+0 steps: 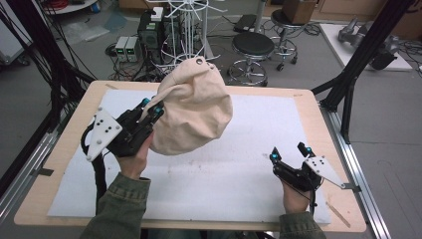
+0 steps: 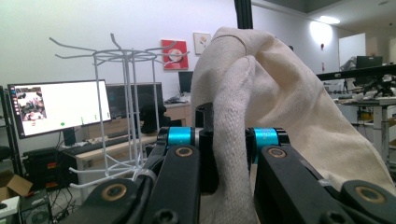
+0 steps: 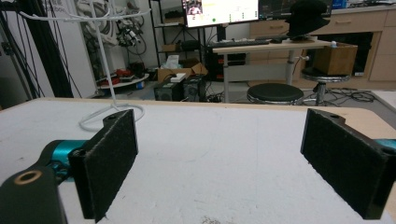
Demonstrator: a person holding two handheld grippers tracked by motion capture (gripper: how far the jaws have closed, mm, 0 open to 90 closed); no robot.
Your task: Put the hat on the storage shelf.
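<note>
A cream cloth hat [image 1: 191, 107] hangs in the air over the left middle of the table, its crown bulging toward the right. My left gripper [image 1: 152, 107] is shut on the hat's edge; in the left gripper view a fold of the cream cloth [image 2: 231, 154] is pinched between the two black jaws. The white wire rack [image 1: 186, 25] stands at the table's far edge, just behind the hat. Down at the front right, my right gripper [image 1: 289, 152] rests low over the white mat, open, its pads [image 3: 109, 161] wide apart with nothing between them.
A white mat [image 1: 249, 164] covers most of the wooden table [image 1: 318, 107]. Black frame posts [image 1: 358, 55] rise at the table's far left and far right. Stools [image 1: 253, 47] and electronics boxes stand on the floor beyond the far edge.
</note>
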